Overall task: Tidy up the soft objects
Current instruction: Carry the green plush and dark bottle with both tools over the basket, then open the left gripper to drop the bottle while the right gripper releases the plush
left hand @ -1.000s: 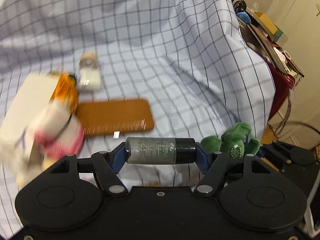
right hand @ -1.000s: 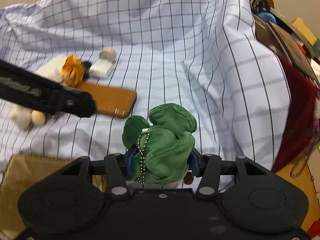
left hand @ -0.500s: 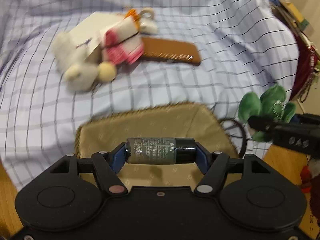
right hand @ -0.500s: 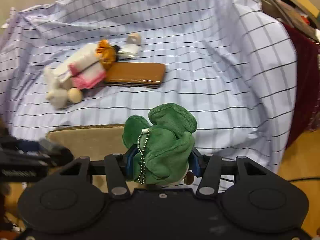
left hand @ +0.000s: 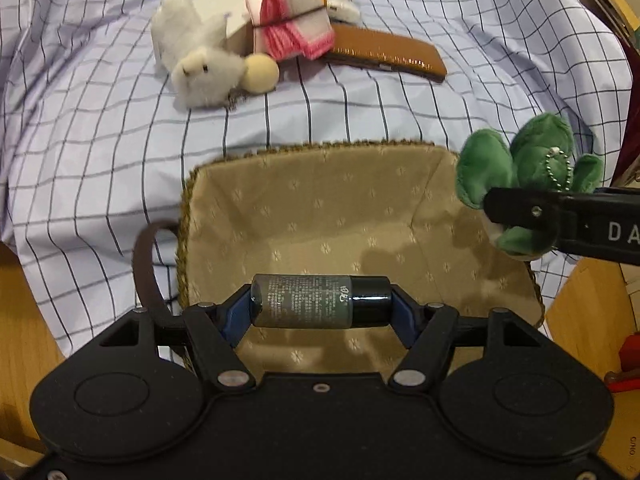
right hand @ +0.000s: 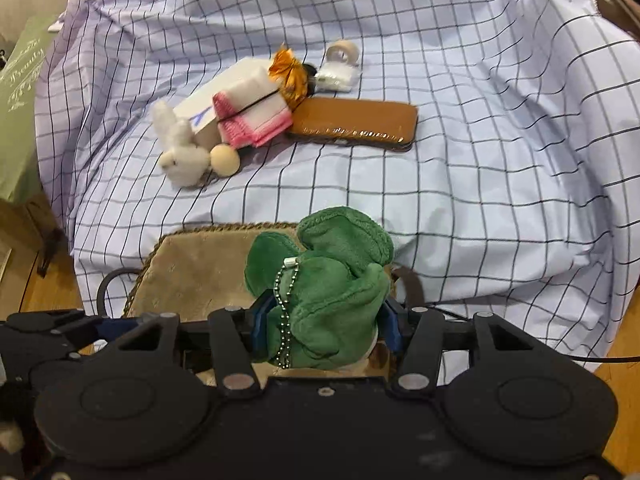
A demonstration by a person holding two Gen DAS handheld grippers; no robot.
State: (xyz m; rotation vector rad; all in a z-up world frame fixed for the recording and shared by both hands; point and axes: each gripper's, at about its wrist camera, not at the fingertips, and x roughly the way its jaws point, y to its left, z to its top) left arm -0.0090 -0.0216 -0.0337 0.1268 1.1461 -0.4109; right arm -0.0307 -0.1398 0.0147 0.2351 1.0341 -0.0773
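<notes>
Left gripper jaws clamping dark bottle over lined basket, right gripper jaws squeezing green plush

Basket below me is bare inside, free to enter; my right gripper w/ green plush blocks its right rim.

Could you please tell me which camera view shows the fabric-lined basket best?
The left wrist view: the basket lies almost wholly open there, lining and braided rim visible. The right wrist view shows only its far-left corner, the rest hidden behind the green plush toy.
</notes>
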